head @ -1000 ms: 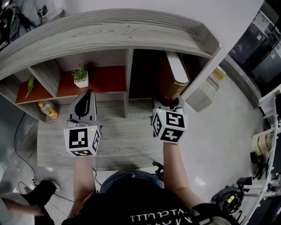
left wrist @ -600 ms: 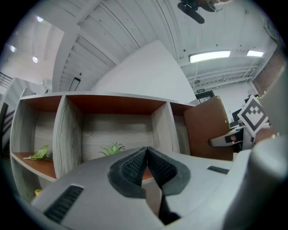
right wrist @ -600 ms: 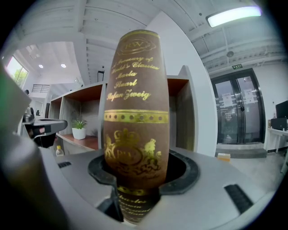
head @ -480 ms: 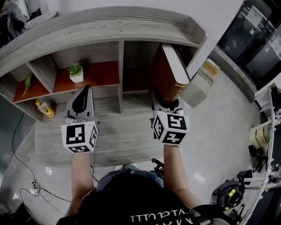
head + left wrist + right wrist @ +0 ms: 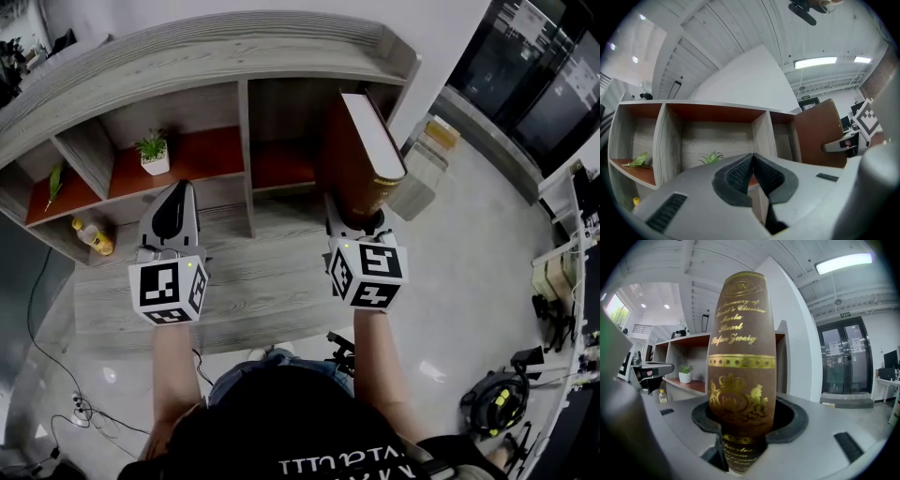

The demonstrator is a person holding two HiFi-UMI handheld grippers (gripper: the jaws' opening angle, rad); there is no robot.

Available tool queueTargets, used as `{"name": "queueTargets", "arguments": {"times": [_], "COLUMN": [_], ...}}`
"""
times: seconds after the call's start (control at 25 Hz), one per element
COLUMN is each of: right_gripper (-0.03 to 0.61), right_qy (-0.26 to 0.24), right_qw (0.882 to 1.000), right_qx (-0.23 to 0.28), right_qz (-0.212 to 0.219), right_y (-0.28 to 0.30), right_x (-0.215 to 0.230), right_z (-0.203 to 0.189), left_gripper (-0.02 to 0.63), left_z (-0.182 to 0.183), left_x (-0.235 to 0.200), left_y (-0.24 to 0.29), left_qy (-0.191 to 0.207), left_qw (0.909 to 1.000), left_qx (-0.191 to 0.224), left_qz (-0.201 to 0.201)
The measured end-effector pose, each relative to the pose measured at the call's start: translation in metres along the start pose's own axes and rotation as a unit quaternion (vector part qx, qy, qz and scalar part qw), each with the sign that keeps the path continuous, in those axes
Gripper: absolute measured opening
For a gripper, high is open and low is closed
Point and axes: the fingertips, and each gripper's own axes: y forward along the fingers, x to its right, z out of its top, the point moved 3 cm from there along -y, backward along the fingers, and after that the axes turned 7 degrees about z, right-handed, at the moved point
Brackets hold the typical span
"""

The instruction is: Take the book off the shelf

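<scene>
A thick brown book (image 5: 361,159) with gold print on its spine (image 5: 743,362) stands upright in my right gripper (image 5: 354,221), whose jaws are shut on the lower spine. The book is out in front of the shelf's right compartment (image 5: 281,141). In the left gripper view the book (image 5: 820,133) shows at the right, clear of the shelf (image 5: 712,110). My left gripper (image 5: 172,220) hovers before the middle compartment, jaws shut with nothing between them (image 5: 753,174).
The grey wooden shelf (image 5: 206,56) has red-brown boards. A small potted plant (image 5: 152,153) stands in the middle compartment, a green leaf (image 5: 54,180) in the left one, a yellow bottle (image 5: 94,238) below. Cardboard boxes (image 5: 427,155) lie right of the shelf.
The book has come further out of the right compartment toward me, held in the right gripper. The left gripper has stayed about where it was.
</scene>
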Motion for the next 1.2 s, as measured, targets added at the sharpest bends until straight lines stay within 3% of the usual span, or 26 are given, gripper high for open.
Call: {"name": "queueTargets", "arguments": {"times": [0.28,1.2], "right_gripper": [0.236,0.236], "right_qy": [-0.007,-0.015], "right_qw": [1.000,0.995], "right_qx": [-0.008,-0.017], "right_qz": [-0.008,-0.098], "right_y": [-0.014,-0.074], "right_x": [0.006,0.046], "right_z": [-0.004,-0.001], "left_gripper": [0.012,0.012], "left_z": [0.002,0.021], "left_x": [0.018,0.066], "left_y": [0.005,0.002], "left_qy": [-0.001,-0.012], "left_qw": [0.9997,0.9963], "left_qx": [0.003,0.027], "left_qz": [-0.023,-0.081]}}
